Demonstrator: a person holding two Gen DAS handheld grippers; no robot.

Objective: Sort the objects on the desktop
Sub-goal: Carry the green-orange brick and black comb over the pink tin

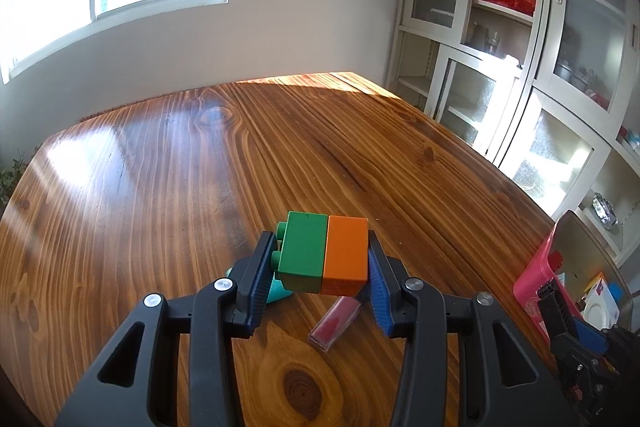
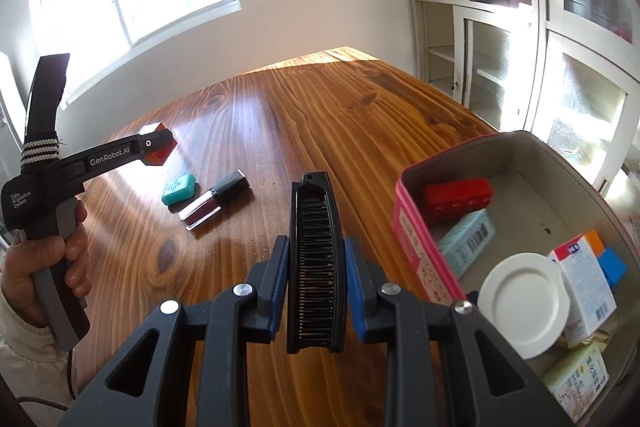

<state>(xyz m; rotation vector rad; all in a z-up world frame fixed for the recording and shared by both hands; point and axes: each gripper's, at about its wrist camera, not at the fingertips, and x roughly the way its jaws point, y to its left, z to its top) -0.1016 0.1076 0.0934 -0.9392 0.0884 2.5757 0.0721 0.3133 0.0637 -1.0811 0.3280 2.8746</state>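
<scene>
My left gripper (image 1: pixel 318 277) is shut on a joined green and orange toy block (image 1: pixel 324 253), held above the wooden table (image 1: pixel 180 167). Under it lie a lip gloss tube (image 1: pixel 335 323) and a teal case (image 1: pixel 280 293), mostly hidden. My right gripper (image 2: pixel 316 281) is shut on a black folding comb (image 2: pixel 316 259), lifted over the table, just left of the pink tin box (image 2: pixel 416 259). The right wrist view also shows the left gripper (image 2: pixel 158 147) with the block's orange end, the teal case (image 2: pixel 179 189) and the lip gloss tube (image 2: pixel 212 199).
The pink tin holds a red brick (image 2: pixel 458 197), a pale blue carton (image 2: pixel 466 241), a white round lid (image 2: pixel 524 303) and small boxes. A person's hand (image 2: pixel 48 259) grips the left tool. White glass cabinets (image 1: pixel 520 67) stand beyond the table's right edge; the pink tin (image 1: pixel 534 279) shows at right.
</scene>
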